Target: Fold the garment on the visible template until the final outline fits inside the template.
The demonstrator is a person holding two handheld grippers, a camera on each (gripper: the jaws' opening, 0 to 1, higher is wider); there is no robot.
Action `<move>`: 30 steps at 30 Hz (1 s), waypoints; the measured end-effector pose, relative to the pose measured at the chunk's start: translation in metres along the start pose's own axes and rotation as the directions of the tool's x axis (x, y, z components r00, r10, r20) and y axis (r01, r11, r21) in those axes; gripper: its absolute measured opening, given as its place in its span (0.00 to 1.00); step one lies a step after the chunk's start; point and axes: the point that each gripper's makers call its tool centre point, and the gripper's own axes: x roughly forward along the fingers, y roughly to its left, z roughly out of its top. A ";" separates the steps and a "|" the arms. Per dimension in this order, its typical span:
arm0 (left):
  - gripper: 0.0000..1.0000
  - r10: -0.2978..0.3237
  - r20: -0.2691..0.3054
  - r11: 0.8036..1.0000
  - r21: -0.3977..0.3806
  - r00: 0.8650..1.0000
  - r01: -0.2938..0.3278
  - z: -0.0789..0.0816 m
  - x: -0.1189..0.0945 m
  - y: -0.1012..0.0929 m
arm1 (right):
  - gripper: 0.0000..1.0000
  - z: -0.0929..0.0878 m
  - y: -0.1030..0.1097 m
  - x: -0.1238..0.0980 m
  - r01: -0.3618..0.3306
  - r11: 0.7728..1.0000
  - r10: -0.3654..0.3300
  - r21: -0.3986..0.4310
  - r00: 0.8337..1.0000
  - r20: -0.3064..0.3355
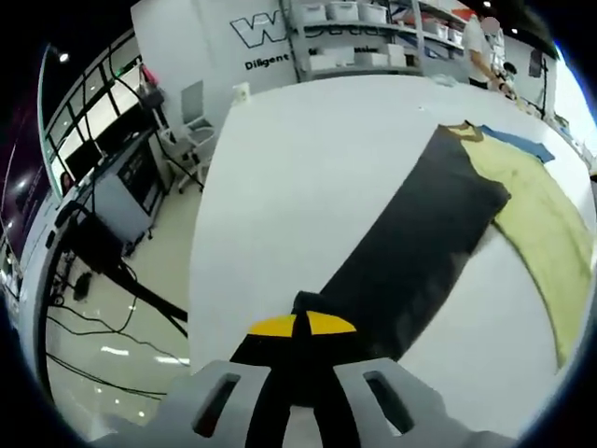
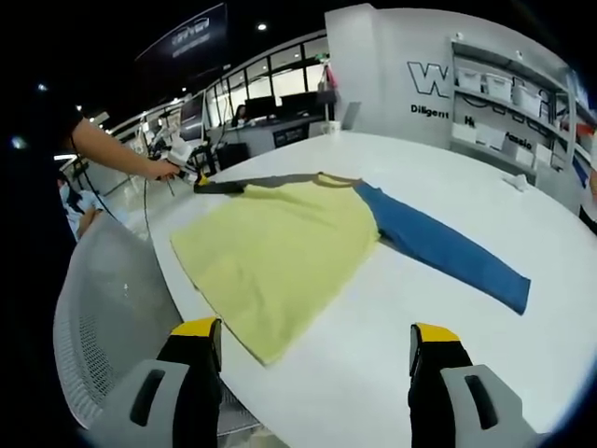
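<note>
In the left gripper view, the left tool point(image 1: 300, 329) sits nearest the camera, its yellow-tipped jaws drawn together on the cuff end of the garment's black sleeve point(image 1: 410, 257). The sleeve runs away from the jaws across the white tabletop point(image 1: 308, 168) to the yellow body point(image 1: 546, 224) of the garment, which lies flat toward the right edge of that view, with a sliver of the blue sleeve point(image 1: 522, 145) showing past the neckline.

In the right gripper view, the right tool point(image 2: 315, 338) is wide open and grips nothing; its two yellow-tipped jaws stand well apart above the near rim of the tabletop point(image 2: 466, 364). The garment point(image 2: 280, 247) is spread flat ahead of it, the blue sleeve point(image 2: 448, 252) stretched out to the right and the black sleeve reaching left to the other tool held in a person's hand point(image 2: 160, 169).

A white mesh chair back point(image 2: 103, 308) stands just beside the tabletop's edge. Farther off are shelving with white bins point(image 1: 350, 37) and a wall with lettering.
</note>
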 end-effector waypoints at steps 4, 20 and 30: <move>0.01 0.001 -0.002 1.000 0.007 1.000 -0.001 0.001 -0.001 0.001 | 0.80 0.003 0.000 0.002 -0.002 1.000 0.002 -0.006 1.000 0.003; 0.01 0.123 0.056 0.992 -0.027 0.991 -0.121 0.009 -0.041 0.041 | 0.80 0.008 0.001 0.006 -0.015 1.000 0.015 -0.012 0.999 0.030; 0.01 0.169 0.026 0.983 -0.076 0.985 -0.167 -0.019 -0.060 0.044 | 0.79 0.008 0.006 0.012 -0.038 0.999 0.039 -0.012 0.998 0.042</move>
